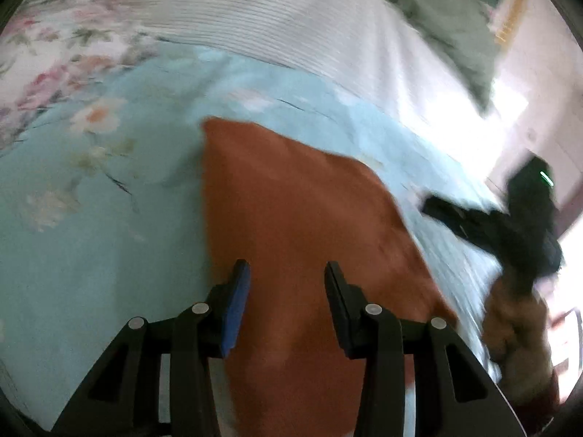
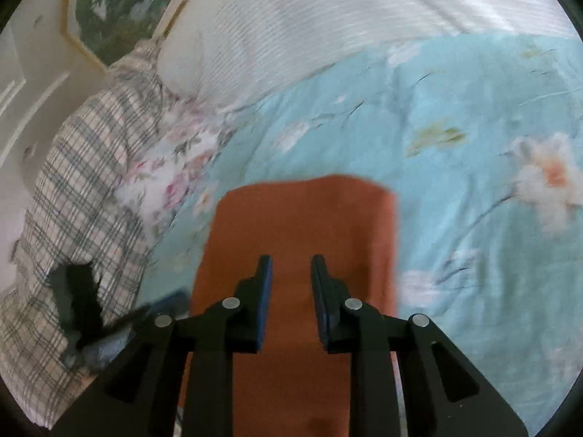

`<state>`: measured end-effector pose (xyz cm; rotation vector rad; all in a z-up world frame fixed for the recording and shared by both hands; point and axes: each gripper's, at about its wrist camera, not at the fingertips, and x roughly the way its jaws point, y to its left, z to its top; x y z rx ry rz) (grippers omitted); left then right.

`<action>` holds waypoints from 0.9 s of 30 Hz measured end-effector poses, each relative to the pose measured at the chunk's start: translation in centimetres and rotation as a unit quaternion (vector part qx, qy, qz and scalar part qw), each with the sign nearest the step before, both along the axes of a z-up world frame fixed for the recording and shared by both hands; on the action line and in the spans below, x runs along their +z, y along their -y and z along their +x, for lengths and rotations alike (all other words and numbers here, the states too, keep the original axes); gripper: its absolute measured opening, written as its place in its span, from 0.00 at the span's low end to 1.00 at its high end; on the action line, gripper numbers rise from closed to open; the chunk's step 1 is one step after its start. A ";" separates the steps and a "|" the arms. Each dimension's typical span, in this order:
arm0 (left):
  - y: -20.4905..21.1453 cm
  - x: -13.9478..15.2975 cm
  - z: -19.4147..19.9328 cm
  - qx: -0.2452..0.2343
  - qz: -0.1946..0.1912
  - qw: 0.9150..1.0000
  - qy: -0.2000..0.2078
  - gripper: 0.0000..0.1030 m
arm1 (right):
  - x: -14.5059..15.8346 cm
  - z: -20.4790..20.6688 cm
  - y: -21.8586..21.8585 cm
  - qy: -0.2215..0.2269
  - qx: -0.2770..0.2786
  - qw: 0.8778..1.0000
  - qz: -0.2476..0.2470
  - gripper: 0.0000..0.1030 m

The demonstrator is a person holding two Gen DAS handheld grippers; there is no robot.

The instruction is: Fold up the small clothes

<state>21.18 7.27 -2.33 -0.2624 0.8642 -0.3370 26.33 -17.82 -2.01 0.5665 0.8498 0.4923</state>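
Note:
A rust-orange cloth (image 1: 291,200) lies flat on the bed as a folded rectangle, its far edge straight in the right wrist view (image 2: 302,218). My left gripper (image 1: 287,267) hovers over the cloth's near part, jaws well apart, nothing pinched between the pads. My right gripper (image 2: 291,260) is over the cloth's middle with a narrower gap, and the pads show no fabric between them. The right gripper also appears as a dark shape (image 1: 528,218) beyond the cloth's right edge. The left gripper is a blurred black form (image 2: 76,306) at the lower left.
The cloth rests on a light blue floral bedspread (image 2: 455,182). A white ribbed blanket (image 2: 309,18) lies across the back. A plaid pillow (image 2: 80,182) and a pink floral one (image 2: 175,171) sit at the left, under a framed picture (image 2: 120,3).

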 end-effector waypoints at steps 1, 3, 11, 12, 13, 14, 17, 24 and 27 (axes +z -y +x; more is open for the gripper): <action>-0.6 -0.2 0.9 0.014 -0.006 1.000 -0.008 0.42 | -0.4 0.2 -0.7 -0.004 0.009 1.000 -0.004 0.24; -1.9 -0.8 2.9 0.036 -0.031 0.998 -0.031 0.43 | -1.4 0.5 -1.5 -0.014 0.016 1.000 -0.005 0.24; -2.4 -4.0 12.9 0.008 -0.077 0.992 -0.098 0.28 | -4.5 0.4 -1.5 -0.038 0.011 0.999 0.004 0.23; -2.4 -4.0 14.3 0.005 -0.080 0.992 -0.098 0.22 | -4.5 0.4 -1.3 -0.039 0.011 0.999 0.006 0.23; -2.3 -3.8 15.3 0.008 -0.077 0.993 -0.092 0.20 | -4.6 0.3 -1.2 -0.040 0.011 0.999 0.008 0.23; -2.3 -3.5 16.3 0.014 -0.071 0.994 -0.085 0.20 | -4.6 0.3 -1.2 -0.040 0.011 0.999 0.008 0.23; -3.4 -1.8 18.9 0.057 -0.051 0.995 -0.058 0.18 | -4.5 0.1 -1.2 -0.040 0.009 0.999 0.008 0.23; -4.1 2.2 13.1 0.052 -0.064 0.997 0.000 0.16 | -2.2 0.5 -0.9 -0.012 -0.016 1.000 0.019 0.23; -1.8 1.4 8.6 -0.009 -0.082 0.997 -0.009 0.16 | -2.0 1.9 -1.0 -0.014 -0.033 0.999 0.006 0.23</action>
